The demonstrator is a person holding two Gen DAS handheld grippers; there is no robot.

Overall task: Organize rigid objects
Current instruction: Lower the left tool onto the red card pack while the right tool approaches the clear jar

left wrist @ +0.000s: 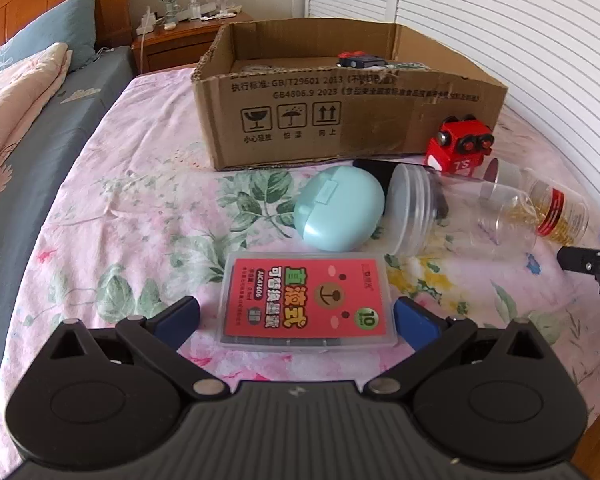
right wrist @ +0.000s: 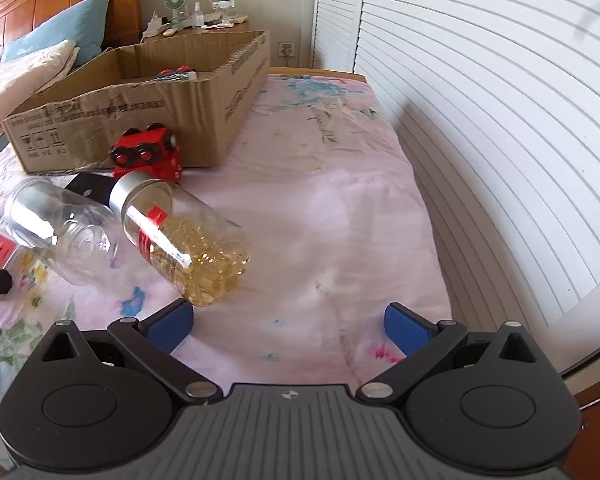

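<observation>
A: Fingers on left gripper (left wrist: 298, 314) spread wide, gripping nothing. Flat red-labelled plastic case (left wrist: 306, 300) lies between them on the floral sheet (left wrist: 140, 200).

B: Right gripper (right wrist: 288, 326)?

A: Also released, over bare sheet. Capsule bottle (right wrist: 188, 248) on its side just ahead of its left finger.

B: Beyond that?

A: Clear empty jar (right wrist: 60, 224) beside it, mint case (left wrist: 338, 208), red toy car (left wrist: 458, 146) against the cardboard box (left wrist: 340, 120).

card case (left wrist: 306, 300) before round case (left wrist: 339, 208) | jars (left wrist: 460, 210) right | box (left wrist: 340, 108) behind
</observation>
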